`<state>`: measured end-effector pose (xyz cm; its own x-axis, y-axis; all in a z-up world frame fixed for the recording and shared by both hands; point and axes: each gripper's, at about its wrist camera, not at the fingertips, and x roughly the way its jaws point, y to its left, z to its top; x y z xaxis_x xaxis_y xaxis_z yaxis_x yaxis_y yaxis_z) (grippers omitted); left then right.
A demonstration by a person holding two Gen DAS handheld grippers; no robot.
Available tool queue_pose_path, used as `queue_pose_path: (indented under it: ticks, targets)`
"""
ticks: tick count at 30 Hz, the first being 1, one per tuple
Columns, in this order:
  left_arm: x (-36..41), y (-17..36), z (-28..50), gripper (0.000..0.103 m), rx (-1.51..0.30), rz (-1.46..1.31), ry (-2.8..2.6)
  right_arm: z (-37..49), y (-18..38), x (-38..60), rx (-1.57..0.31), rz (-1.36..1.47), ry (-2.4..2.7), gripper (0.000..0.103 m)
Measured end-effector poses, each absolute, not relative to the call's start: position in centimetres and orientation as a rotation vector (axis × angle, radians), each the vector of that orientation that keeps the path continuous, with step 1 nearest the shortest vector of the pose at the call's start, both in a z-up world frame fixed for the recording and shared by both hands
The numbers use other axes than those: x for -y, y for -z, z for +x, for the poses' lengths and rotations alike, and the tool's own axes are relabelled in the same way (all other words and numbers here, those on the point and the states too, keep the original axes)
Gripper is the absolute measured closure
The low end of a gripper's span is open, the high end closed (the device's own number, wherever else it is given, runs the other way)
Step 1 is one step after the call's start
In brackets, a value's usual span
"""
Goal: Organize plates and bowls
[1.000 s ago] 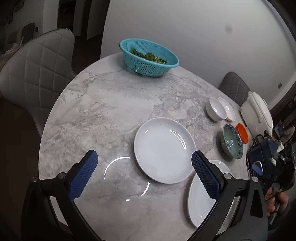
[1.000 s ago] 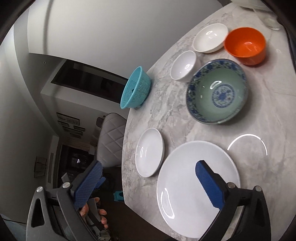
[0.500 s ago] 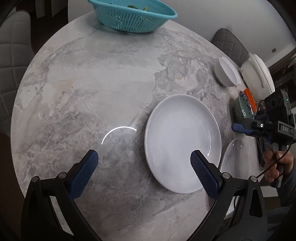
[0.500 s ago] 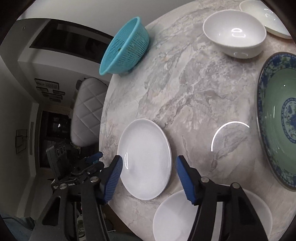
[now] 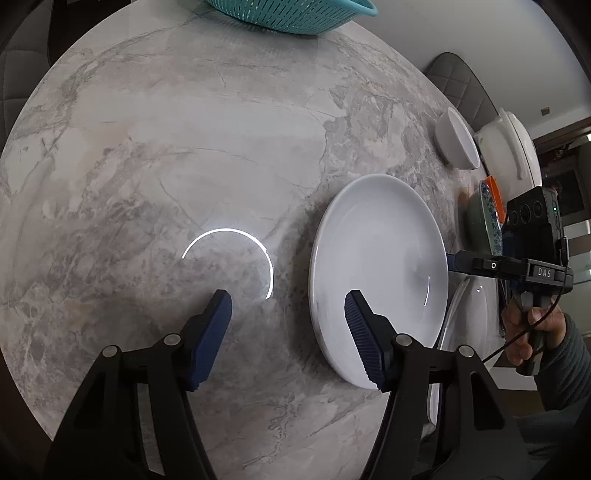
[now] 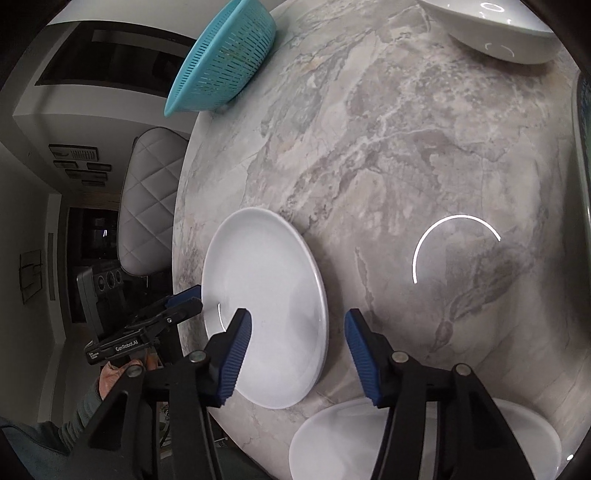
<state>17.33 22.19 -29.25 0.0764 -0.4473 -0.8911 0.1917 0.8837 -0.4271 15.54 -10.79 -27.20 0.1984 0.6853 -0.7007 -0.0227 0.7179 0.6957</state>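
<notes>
A round marble table (image 5: 184,147) held a teal colander (image 5: 295,14) at its far edge, contents hidden. An empty white plate (image 5: 380,258) lay near. Both the left gripper (image 5: 286,317) and right gripper (image 6: 295,332), jaws apart after just narrowing, straddled its opposite rims, gripping nothing.

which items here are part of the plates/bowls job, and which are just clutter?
Job: near plate, second plate, white bowl, patterned bowl, orange bowl.

Clutter: teal colander, white lidded appliance, chairs.
</notes>
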Motion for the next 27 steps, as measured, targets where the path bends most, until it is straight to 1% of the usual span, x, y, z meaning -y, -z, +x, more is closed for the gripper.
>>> queue_pose_path:
  ticks: [2, 4, 6, 7, 8, 11, 13, 14, 16, 18, 19, 20, 21, 24, 27]
  targets:
    - [-22.0, 29.3, 17.3, 0.043, -1.42, -0.213, 0.49, 15.8, 27.5, 10.5, -1.297, 0.63, -0.548, 0.046]
    - [-21.9, 29.5, 17.3, 0.049, -1.425, -0.228, 0.502, 16.0, 27.8, 10.3, -1.307, 0.635, -0.549, 0.046]
    - [-21.7, 29.6, 17.5, 0.062, -1.43, -0.223, 0.508, 16.2, 28.0, 9.5, -1.302, 0.632, -0.555, 0.046]
    - [-21.6, 29.7, 17.6, 0.066, -1.438, -0.223, 0.514, 16.2, 27.9, 9.4, -1.302, 0.627, -0.556, 0.046]
    - [-21.5, 29.7, 17.6, 0.072, -1.447, -0.215, 0.515, 16.3, 28.0, 9.2, -1.304, 0.626, -0.558, 0.046]
    - [-21.3, 29.8, 17.7, 0.074, -1.452, -0.205, 0.52, 16.5, 28.2, 9.2, -1.3, 0.633, -0.548, 0.051]
    - [-21.3, 29.8, 17.7, 0.074, -1.455, -0.21, 0.526, 16.5, 28.3, 9.6, -1.299, 0.638, -0.552, 0.053]
    - [-21.2, 29.9, 17.7, 0.078, -1.459, -0.211, 0.529, 16.5, 28.4, 9.6, -1.306, 0.637, -0.554, 0.054]
    - [-20.9, 30.1, 17.7, 0.081, -1.466, -0.206, 0.54, 16.5, 28.6, 9.8, -1.326, 0.637, -0.557, 0.06]
    - [-20.7, 30.2, 17.5, 0.09, -1.48, -0.2, 0.551, 16.6, 28.8, 9.9, -1.331, 0.636, -0.558, 0.066]
    - [-20.6, 30.2, 17.4, 0.091, -1.484, -0.198, 0.557, 16.6, 28.8, 9.9, -1.335, 0.633, -0.556, 0.069]
    - [-20.5, 30.2, 17.3, 0.092, -1.483, -0.196, 0.557, 16.5, 28.9, 10.2, -1.338, 0.631, -0.555, 0.076]
    - [-20.3, 30.3, 17.3, 0.096, -1.489, -0.197, 0.562, 16.6, 29.0, 10.2, -1.345, 0.625, -0.553, 0.084]
    - [-19.9, 30.3, 17.5, 0.096, -1.488, -0.196, 0.56, 16.6, 29.1, 10.3, -1.355, 0.615, -0.537, 0.091]
    - [-19.4, 30.2, 17.6, 0.096, -1.485, -0.178, 0.558, 16.4, 29.2, 10.4, -1.363, 0.603, -0.525, 0.094]
